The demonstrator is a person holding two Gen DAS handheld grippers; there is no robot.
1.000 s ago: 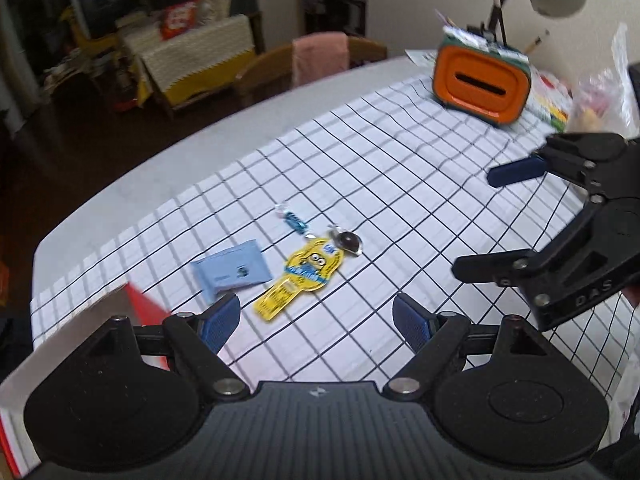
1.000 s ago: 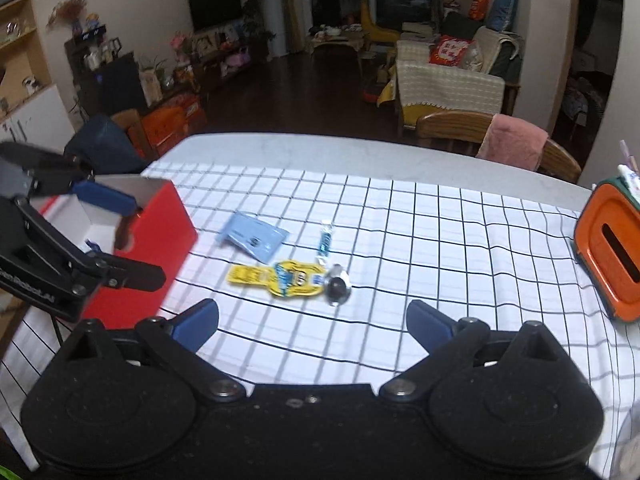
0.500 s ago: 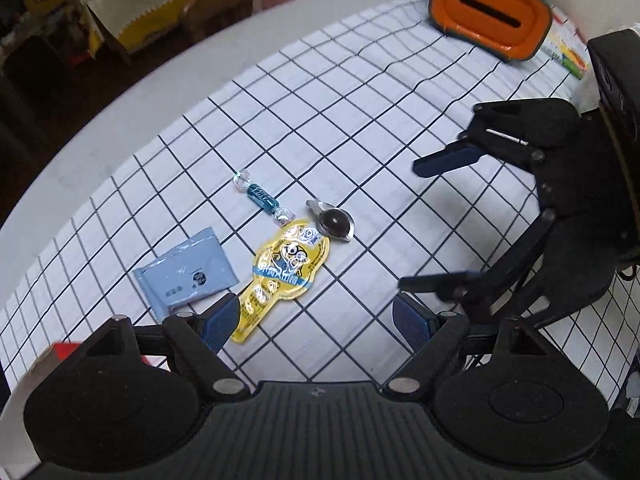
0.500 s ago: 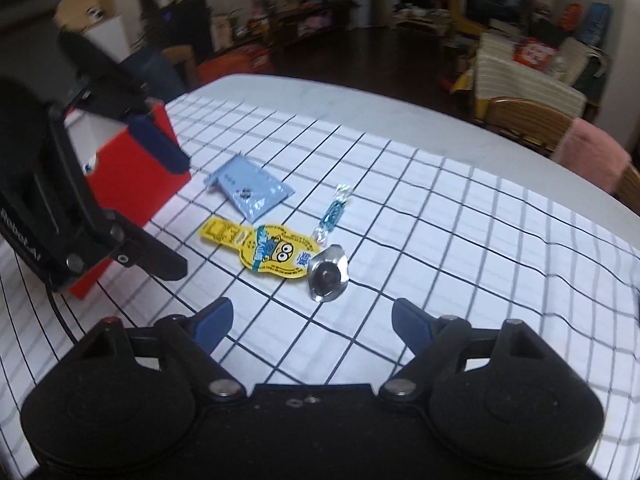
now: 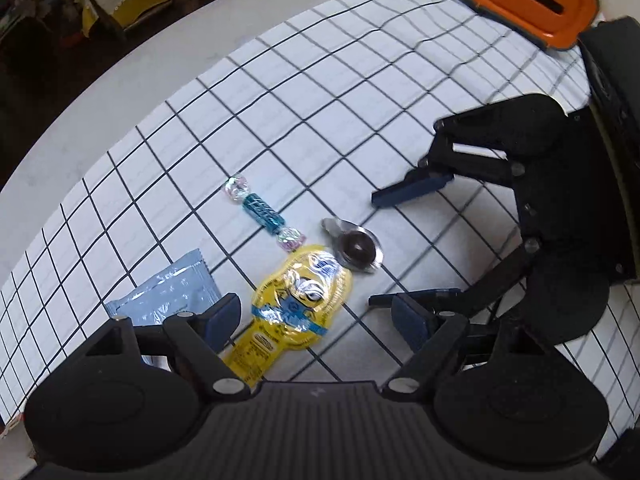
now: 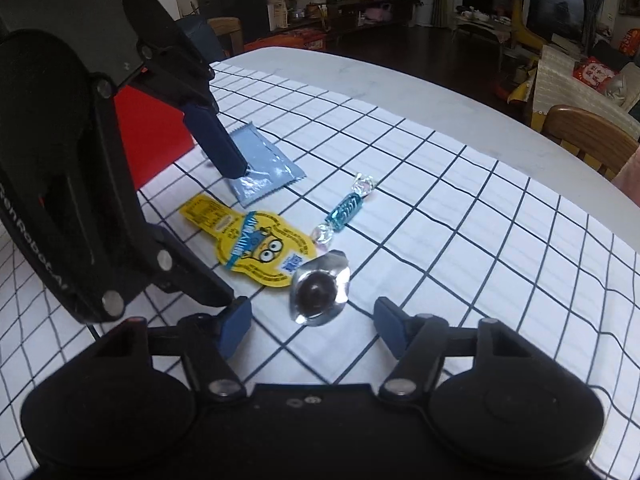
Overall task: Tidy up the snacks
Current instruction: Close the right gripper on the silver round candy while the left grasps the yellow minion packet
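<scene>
Several snacks lie on the checked tablecloth: a yellow minion packet (image 5: 298, 306) (image 6: 256, 246), a silver cup of dark jelly (image 5: 356, 248) (image 6: 319, 290), a blue twist-wrapped candy (image 5: 262, 212) (image 6: 346, 208) and a pale blue sachet (image 5: 168, 298) (image 6: 266, 170). My left gripper (image 5: 316, 322) is open low over the yellow packet. It shows in the right wrist view (image 6: 230, 236), one finger touching the sachet. My right gripper (image 6: 314, 326) is open just before the silver cup; it shows in the left wrist view (image 5: 412, 246).
A red box (image 6: 150, 132) stands behind the left gripper. An orange holder (image 5: 528, 0) sits at the table's far right. Wooden chairs (image 6: 588, 136) stand past the far table edge.
Both grippers have come down and closer to the snacks. The left one moved over the yellow packet and sachet; the right one closed in on the silver cup. Both stayed open.
</scene>
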